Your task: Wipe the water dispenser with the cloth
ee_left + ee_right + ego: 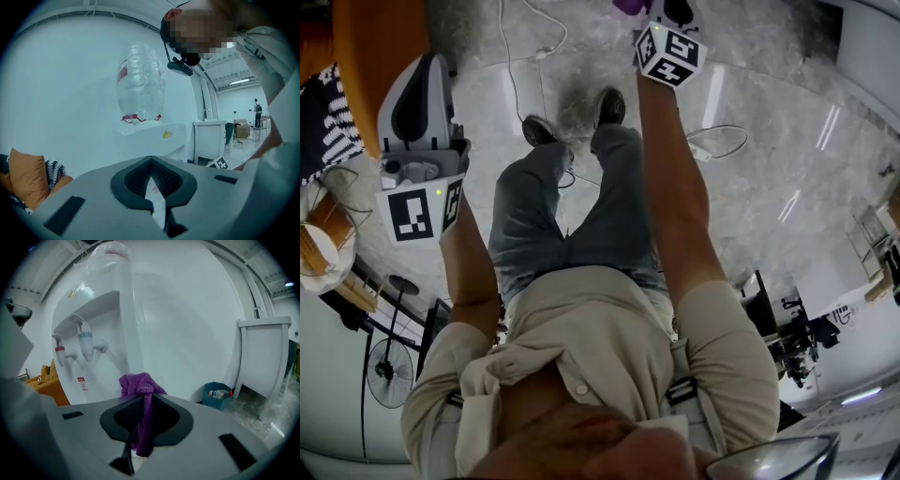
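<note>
The white water dispenser (108,329) fills the right gripper view's left, tilted in the picture, with a red tap (59,350) and a blue tap (86,341) in its recess. My right gripper (142,397) is shut on a purple cloth (139,385), whose bunched end sticks out ahead of the jaws, close to the dispenser's side. In the left gripper view the dispenser (152,136) stands farther off, with a clear bottle (140,86) on top. My left gripper (151,164) is shut and empty, held low at the person's left side (417,103).
An orange cushion (28,176) and a black-and-white patterned one (328,117) lie left of the dispenser. A blue bin (218,394) with bottles and a white cabinet (265,357) stand to its right. Cables (520,56) run over the marble floor near the person's feet.
</note>
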